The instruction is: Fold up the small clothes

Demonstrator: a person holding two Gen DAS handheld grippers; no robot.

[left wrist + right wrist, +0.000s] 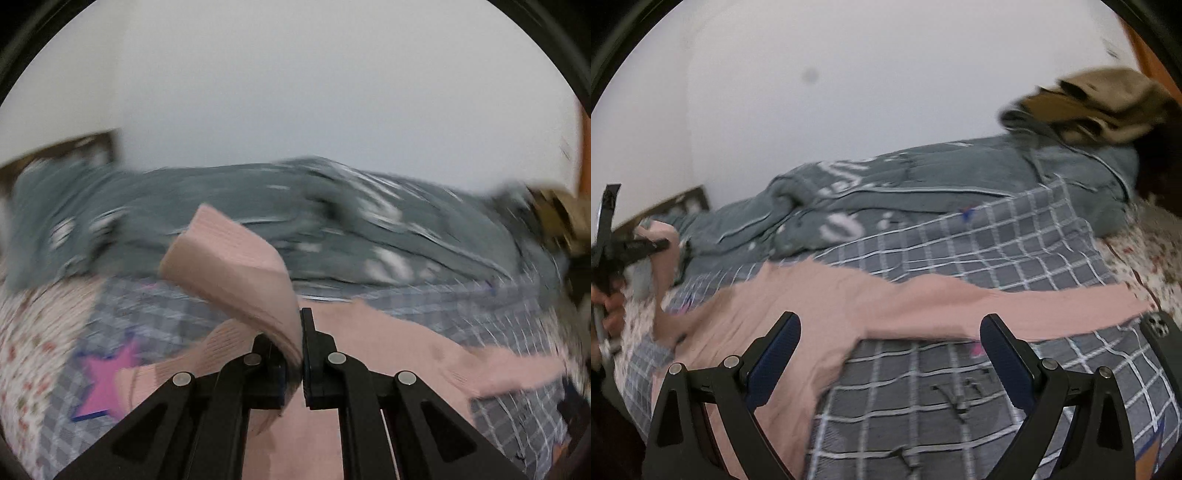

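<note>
**Pink garment pinched on the left, free on the right**

Black plastic fingers of the left claw (pixel 301 354) fill the bottom of the left wrist view, clenched together on a fold of the pale pink ribbed knit garment (pixel 236 273). The pinched cloth rises from between the pads and flops over to the upper left, held clear of the bed. More of the same pink cloth lies flat beneath and to the right of the claw.

From the right wrist view, the right claw (pixel 890 354) stands released, its blue-padded fingers (pixel 775 354) spread wide with nothing between them, above the near edge of the garment. The pink garment stretches across the grey bedsheet with white grid lines (pixel 979 254), one long sleeve reaching to the right toward a dark phone (pixel 1161 332) lying on the sheet. At far left, the left claw shows lifted, with pink cloth hanging from it and a person's hand (pixel 609 310) behind it.

A rumpled grey-green quilt with white markings (pixel 886 192) lies along the wall side of the bed, with a tan and dark bundle of cloth (pixel 1100 107) on its right end. A pink star patch (pixel 110 373) shows on the sheet.
</note>
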